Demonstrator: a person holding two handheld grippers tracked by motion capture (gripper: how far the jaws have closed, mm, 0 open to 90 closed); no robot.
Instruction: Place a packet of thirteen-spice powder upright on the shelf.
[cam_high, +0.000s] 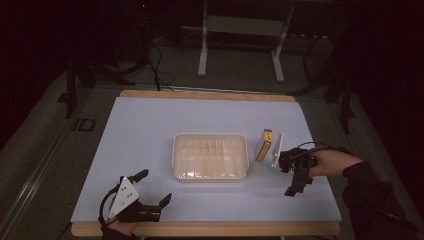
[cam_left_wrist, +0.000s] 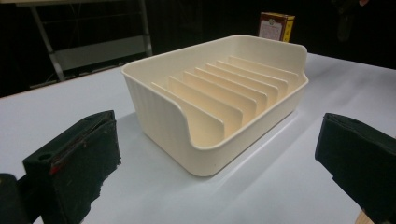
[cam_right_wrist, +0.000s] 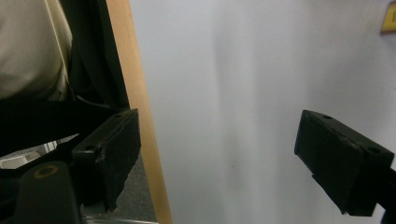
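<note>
1. Right gripper (cam_high: 296, 176) near the right side of the table (cam_high: 150, 130), just beside two upright things: a yellow box (cam_high: 264, 145) and a thin white card (cam_high: 277, 150) standing on edge. Jaws spread wide, nothing between them; in the right gripper view, bare table and its wooden edge between the two black jaws.
2. Left gripper (cam_high: 152, 189) resting at the near left corner, jaws likewise wide apart and empty, aimed at the cream rack (cam_left_wrist: 215, 100).
3. Rack sitting mid-table, well apart from both grippers; a row of upright dividers inside, every slot bare.
4. Box and card just right of the rack, close together, whether touching hard to tell.
5. Step in hand, by judgement: picking up the white card or the box for slotting into the rack.
6. Best done by swinging the right jaws round to face the card, closing across its thin faces near the upper edge, and lifting straight up to spare the box a knock.
7. Worth keeping the card upright on the way over, then lowering it between two dividers rather than onto a divider's top.
8. Left gripper handy for steadying the rack wall if the rack slides.
9. Writing: dark red panel with a pale border on the box top (cam_left_wrist: 276, 24) in the left gripper view, small marks on its yellow side from above; too small and blurred to read. No brand legible anywhere.
</note>
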